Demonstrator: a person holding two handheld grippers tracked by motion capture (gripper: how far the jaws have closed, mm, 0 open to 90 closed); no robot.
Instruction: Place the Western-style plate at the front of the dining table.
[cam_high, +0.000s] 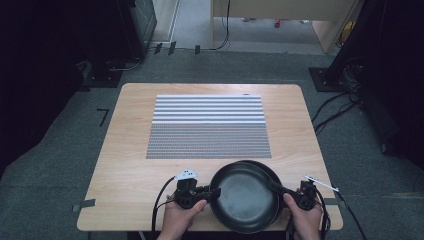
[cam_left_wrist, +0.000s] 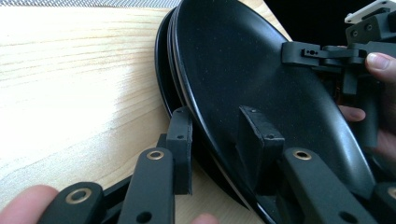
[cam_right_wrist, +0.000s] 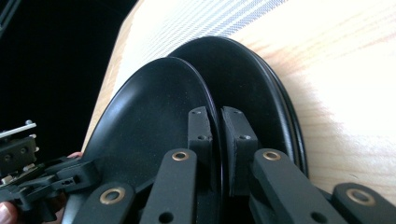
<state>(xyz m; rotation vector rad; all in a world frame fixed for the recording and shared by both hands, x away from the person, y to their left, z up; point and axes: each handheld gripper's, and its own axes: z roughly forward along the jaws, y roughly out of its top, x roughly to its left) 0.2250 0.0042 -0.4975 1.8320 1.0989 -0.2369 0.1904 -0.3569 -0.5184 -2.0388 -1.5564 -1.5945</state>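
Note:
A stack of black plates lies near the table's front edge. The top black plate is raised and tilted off the stack, held at both sides. My left gripper grips its left rim; in the left gripper view the jaws straddle the rim, one pad under the plate and one on top. My right gripper pinches the right rim, and its pads sit tight against the plate. The lower plates lie behind it.
A striped grey and white mat covers the middle of the wooden table. Bare wood lies left of the plates. The table's front edge is just below my hands. Cables and dark stands ring the table on the floor.

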